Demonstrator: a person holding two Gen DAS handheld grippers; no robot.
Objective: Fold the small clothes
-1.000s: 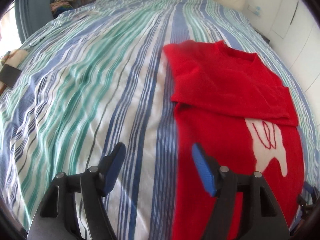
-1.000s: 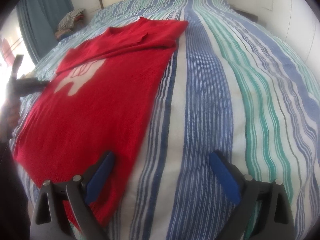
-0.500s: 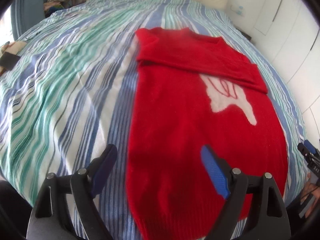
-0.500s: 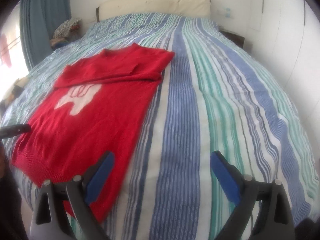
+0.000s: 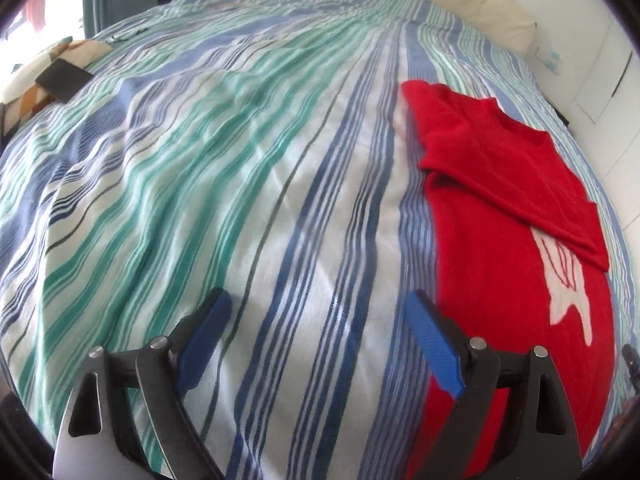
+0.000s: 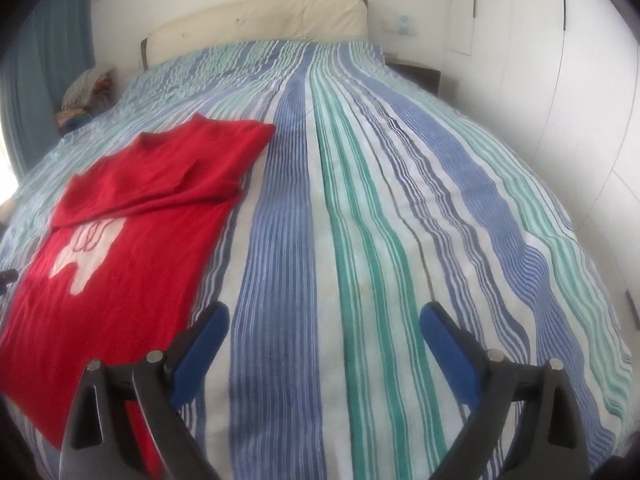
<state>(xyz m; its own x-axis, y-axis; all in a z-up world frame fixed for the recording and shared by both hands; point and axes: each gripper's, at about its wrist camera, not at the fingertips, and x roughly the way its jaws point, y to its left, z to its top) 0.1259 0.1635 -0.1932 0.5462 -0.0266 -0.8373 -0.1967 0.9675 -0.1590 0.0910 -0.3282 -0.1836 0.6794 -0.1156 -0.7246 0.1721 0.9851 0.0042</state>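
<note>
A red sweater (image 5: 500, 216) with a white figure on it lies flat on the striped bed, its sleeves folded across the chest. In the left wrist view it is at the right; in the right wrist view the sweater (image 6: 120, 216) is at the left. My left gripper (image 5: 320, 344) is open and empty above the bedspread, just left of the sweater's side edge. My right gripper (image 6: 324, 348) is open and empty above the bedspread, to the right of the sweater's hem.
The blue, green and white striped bedspread (image 6: 400, 200) covers the bed. A cream headboard (image 6: 260, 20) is at the far end. A patterned pillow with a dark item (image 5: 52, 76) lies at the left edge. White cupboards (image 6: 580, 80) stand on the right.
Both grippers have swung away from the sweater. The left view turned left, so the sweater slid right. The right gripper rose and turned right, so the sweater moved to the left.
</note>
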